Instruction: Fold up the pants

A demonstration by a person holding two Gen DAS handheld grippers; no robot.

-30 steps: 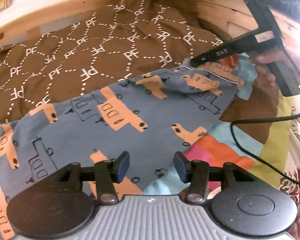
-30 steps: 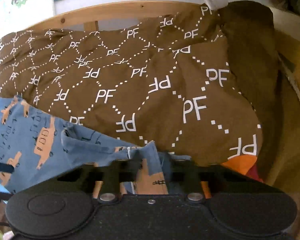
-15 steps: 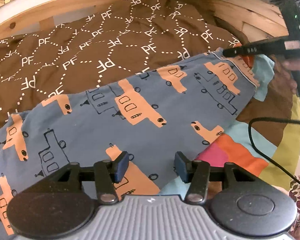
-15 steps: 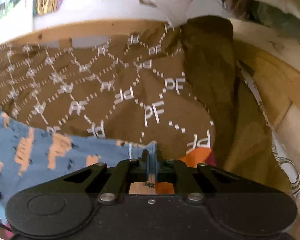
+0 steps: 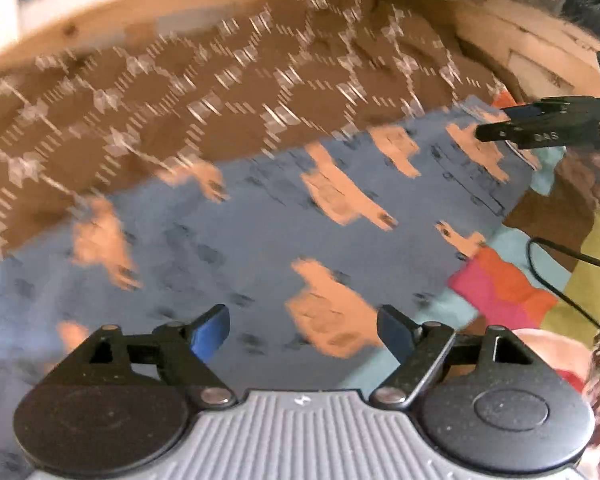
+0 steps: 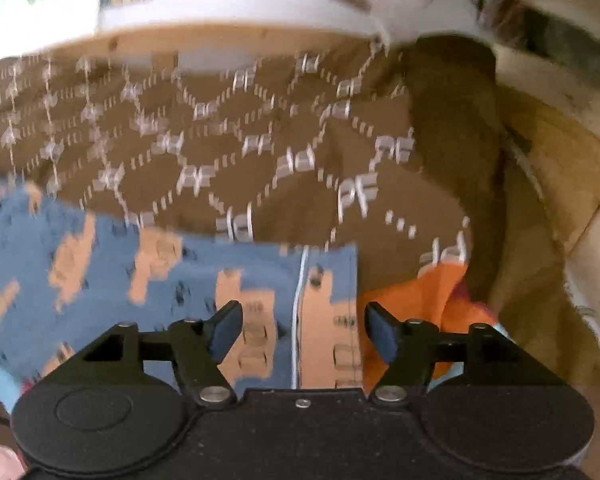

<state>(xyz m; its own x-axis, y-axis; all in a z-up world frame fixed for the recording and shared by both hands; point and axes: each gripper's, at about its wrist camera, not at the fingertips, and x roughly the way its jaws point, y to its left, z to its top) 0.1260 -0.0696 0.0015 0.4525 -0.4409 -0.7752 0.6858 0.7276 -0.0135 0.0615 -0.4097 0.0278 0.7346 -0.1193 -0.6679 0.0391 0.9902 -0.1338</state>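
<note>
- The pants, blue with orange vehicle prints, lie spread flat across the bed, over a brown blanket with a white dotted pattern and "PF" letters.
- The left gripper hangs over the near part of the pants. Its 2 jaws have just been opening and now stand wide apart, with the cloth lying flat under the gap and neither pad pressing it.
- The right gripper is over the hem end of the pants, where a white seam line runs across the cloth. Its jaws have just been opening too; they are spread with the hem lying loose below them and no pad on it.
- In the left wrist view the right gripper shows at the far right edge of the pants, its 2 fingers parted above the cloth.
- A patchwork cover in orange, pink, light blue and yellow-green lies beside the pants at right, and a black cable runs across it.
- In the right wrist view an orange patch of that cover lies just beside the hem.
- A wooden bed frame curves along the far side of the blanket.
- Both views are blurred.
</note>
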